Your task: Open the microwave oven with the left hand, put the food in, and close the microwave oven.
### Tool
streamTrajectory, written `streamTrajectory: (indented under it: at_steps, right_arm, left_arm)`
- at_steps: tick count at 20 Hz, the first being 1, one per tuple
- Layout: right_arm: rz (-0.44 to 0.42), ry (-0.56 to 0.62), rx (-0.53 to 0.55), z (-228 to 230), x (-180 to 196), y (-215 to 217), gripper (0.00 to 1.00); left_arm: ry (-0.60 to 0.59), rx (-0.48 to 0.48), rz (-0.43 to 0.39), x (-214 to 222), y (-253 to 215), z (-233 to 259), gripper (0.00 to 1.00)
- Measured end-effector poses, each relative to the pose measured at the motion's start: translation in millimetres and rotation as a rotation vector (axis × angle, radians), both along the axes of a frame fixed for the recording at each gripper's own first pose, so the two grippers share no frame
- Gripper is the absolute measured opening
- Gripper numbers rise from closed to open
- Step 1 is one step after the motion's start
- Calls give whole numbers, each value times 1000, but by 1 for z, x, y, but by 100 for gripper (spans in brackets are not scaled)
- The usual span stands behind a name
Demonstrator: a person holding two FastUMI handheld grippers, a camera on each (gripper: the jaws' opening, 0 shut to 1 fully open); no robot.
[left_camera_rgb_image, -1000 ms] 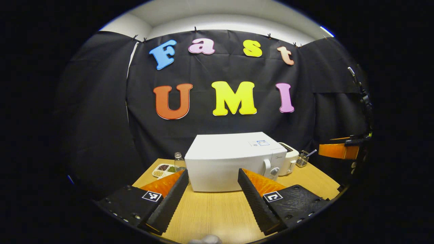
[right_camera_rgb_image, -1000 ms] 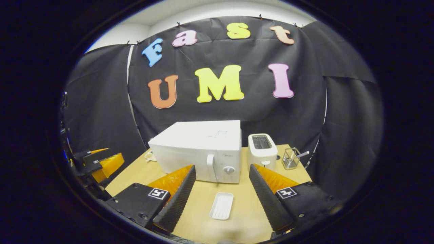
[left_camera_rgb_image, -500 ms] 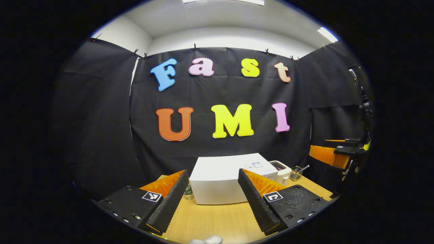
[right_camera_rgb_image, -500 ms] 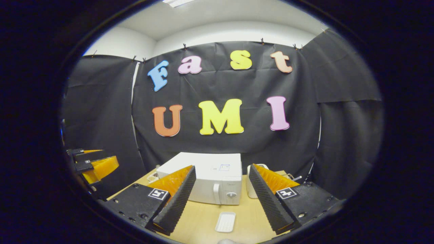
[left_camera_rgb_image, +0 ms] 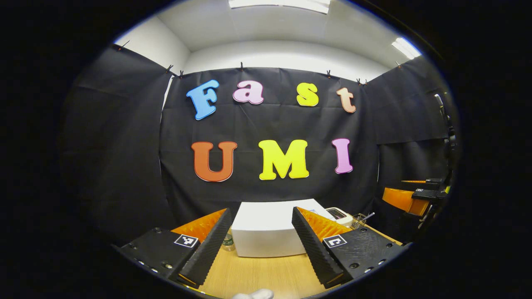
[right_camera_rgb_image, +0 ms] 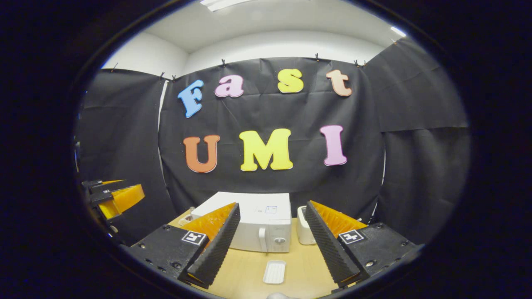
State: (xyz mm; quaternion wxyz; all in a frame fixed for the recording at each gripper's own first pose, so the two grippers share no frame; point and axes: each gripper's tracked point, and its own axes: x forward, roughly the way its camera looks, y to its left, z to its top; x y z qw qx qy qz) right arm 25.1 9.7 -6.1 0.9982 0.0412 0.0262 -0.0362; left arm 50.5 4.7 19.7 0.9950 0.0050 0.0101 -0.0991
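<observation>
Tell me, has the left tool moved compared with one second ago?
Yes. The left tool tilted upward: the microwave oven now sits lower in its view.

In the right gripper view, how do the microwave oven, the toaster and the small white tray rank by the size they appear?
Largest to smallest as they appear:
1. microwave oven
2. toaster, partly hidden behind a finger
3. small white tray
The toaster and the tray look nearly alike, and the tray lies nearer the camera, so their order is unsure.

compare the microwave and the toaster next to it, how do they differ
The microwave is a wide, low box; the toaster beside it is narrow and much smaller. The microwave's front carries a vertical handle and a round knob; the toaster sits partly hidden behind a finger of the right gripper. Both are white and stand on the wooden table.
</observation>
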Motion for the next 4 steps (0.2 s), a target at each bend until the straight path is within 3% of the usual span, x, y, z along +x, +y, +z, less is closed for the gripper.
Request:
streamTrajectory:
  at_steps: [4]
  right_arm:
    - [-11,-15,-13,8,-8,-2,100]
  left_arm:
    - [-4,-15,-4,-4,0,1,93]
